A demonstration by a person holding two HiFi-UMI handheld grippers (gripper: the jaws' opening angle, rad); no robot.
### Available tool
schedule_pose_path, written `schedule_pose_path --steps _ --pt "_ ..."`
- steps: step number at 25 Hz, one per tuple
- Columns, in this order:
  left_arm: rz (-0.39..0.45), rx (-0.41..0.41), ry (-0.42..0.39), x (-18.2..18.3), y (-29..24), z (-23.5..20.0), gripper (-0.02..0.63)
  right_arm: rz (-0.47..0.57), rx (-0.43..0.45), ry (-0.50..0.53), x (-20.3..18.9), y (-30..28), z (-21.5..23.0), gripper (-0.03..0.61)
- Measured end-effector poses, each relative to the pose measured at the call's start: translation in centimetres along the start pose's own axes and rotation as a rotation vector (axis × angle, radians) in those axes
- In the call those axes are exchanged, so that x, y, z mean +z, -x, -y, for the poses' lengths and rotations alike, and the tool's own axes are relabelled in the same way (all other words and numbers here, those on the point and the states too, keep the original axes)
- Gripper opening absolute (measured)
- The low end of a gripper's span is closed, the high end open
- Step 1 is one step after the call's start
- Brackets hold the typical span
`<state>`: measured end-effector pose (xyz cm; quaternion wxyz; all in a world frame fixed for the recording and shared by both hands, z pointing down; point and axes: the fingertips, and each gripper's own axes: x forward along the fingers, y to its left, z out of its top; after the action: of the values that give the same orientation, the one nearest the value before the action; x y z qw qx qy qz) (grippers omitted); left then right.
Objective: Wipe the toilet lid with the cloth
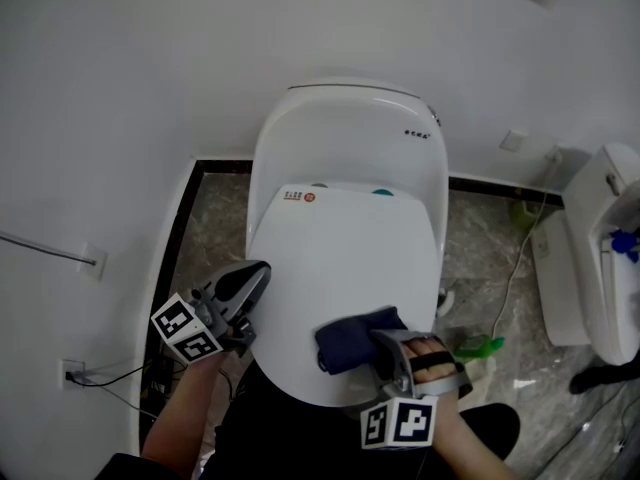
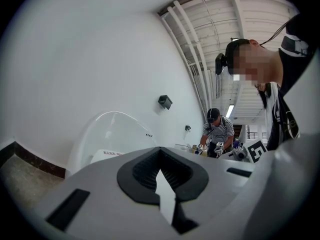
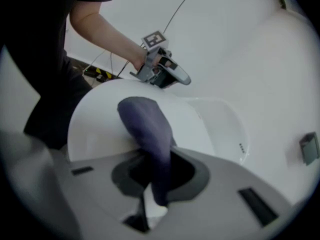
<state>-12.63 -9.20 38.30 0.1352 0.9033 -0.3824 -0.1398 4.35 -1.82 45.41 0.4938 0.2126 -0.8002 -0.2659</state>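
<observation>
Cloth [image 1: 352,340], judged soft and limp, is pinched at one edge by right gripper [image 1: 383,346] on toilet lid [image 1: 340,258]; left gripper [image 1: 258,276] is closed, empty.

Toilet lid [image 1: 340,268], white, glossy, closed flat before you, cloth [image 1: 352,340], dark blue, bunched, lying on its near right part, one end pinched in your right gripper [image 1: 385,348].
</observation>
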Motion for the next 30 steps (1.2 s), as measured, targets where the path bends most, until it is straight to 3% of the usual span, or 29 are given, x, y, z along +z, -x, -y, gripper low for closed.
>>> schedule_pose_path --steps 9,13,23,30 --pt "0.001 0.005 -0.001 0.0 0.0 -0.1 0.012 -0.004 0.023 -0.018 -0.1 1.1 -1.5 0.066" --pt "0.015 0.005 0.018 0.2 0.0 0.0 0.012 0.01 0.027 -0.054 0.3 1.0 -0.2 0.066" --pt "0.02 0.044 0.023 0.6 1.6 -0.8 0.012 0.044 -0.105 -0.007 4.3 -4.5 11.8 0.066" --pt "0.026 0.075 0.024 1.2 3.0 -1.2 0.012 0.012 -0.111 0.058 6.7 -12.1 18.1 0.066"
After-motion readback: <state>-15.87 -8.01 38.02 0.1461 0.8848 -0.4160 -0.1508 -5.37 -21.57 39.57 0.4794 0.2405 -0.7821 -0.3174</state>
